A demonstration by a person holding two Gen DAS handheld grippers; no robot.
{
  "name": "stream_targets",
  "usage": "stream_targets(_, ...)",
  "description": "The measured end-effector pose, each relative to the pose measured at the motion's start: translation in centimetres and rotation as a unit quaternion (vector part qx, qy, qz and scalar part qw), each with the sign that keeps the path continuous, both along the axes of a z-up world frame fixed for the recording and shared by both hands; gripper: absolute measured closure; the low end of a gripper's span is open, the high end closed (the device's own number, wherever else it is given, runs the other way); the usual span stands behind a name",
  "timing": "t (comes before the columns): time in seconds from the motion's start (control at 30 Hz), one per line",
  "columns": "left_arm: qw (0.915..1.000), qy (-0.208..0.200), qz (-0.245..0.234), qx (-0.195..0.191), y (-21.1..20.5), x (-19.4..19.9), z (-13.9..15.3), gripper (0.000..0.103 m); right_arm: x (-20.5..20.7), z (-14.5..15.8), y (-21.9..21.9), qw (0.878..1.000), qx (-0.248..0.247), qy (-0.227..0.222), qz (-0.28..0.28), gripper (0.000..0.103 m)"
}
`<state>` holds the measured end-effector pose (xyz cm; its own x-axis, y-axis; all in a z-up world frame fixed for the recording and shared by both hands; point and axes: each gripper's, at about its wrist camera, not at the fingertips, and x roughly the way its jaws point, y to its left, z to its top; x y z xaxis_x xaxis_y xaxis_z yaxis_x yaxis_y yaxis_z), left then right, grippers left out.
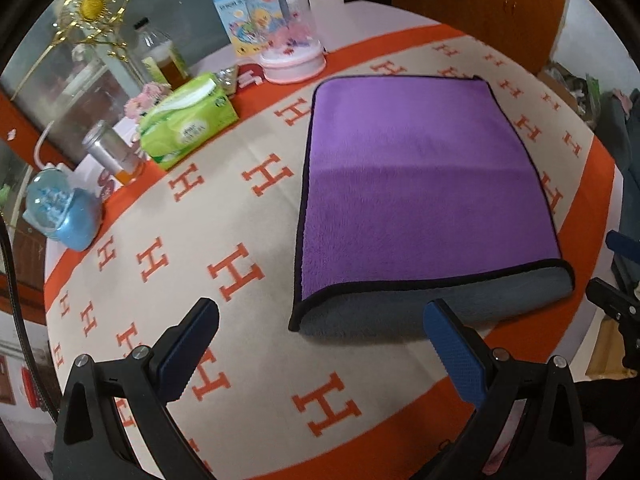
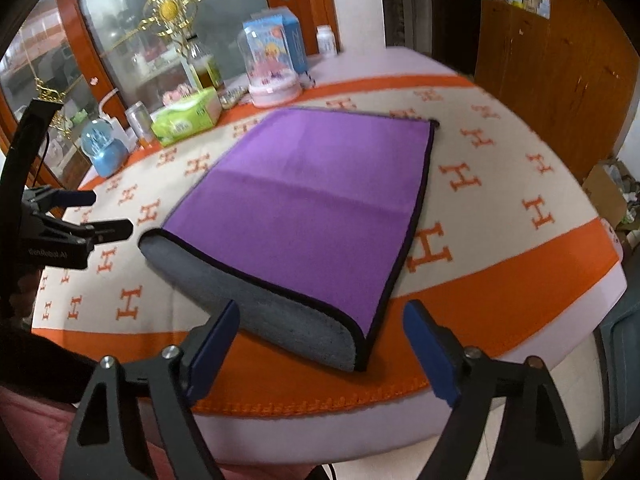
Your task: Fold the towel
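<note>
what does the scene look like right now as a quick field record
towel: purple top, grey underside, black trim, folded over, near fold edge rounded
surface: cream and orange cloth with H pattern
left gripper: open, empty, short of the towel's near left corner
right gripper: open, empty, at the towel's near right corner
clutter: green tissue pack, blue snow globe, far left of towel

Tissue pack lettering — blurred, unreadable; right gripper — edge-cropped
</note>
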<state>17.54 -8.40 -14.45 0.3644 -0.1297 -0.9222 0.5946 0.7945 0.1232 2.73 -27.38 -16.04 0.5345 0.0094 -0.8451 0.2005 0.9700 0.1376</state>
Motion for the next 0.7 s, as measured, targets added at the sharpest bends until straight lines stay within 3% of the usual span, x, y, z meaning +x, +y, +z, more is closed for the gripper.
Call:
stream_targets(0.33, 0.9987, 0.043, -0.007, 0.024, -0.2, 2.8, -4.0, 0.004, 0.6, -3.6, -1.3, 0.999, 0.024, 0.046, -0.009, 0.040)
stream_targets(0.7, 0.9978, 0.061, -0.003, 0.025, 0.9, 4.0, -6.0, 0.018, 0.8, -4.8, -1.4, 0.997, 0.030, 0.068, -0.004, 0.062)
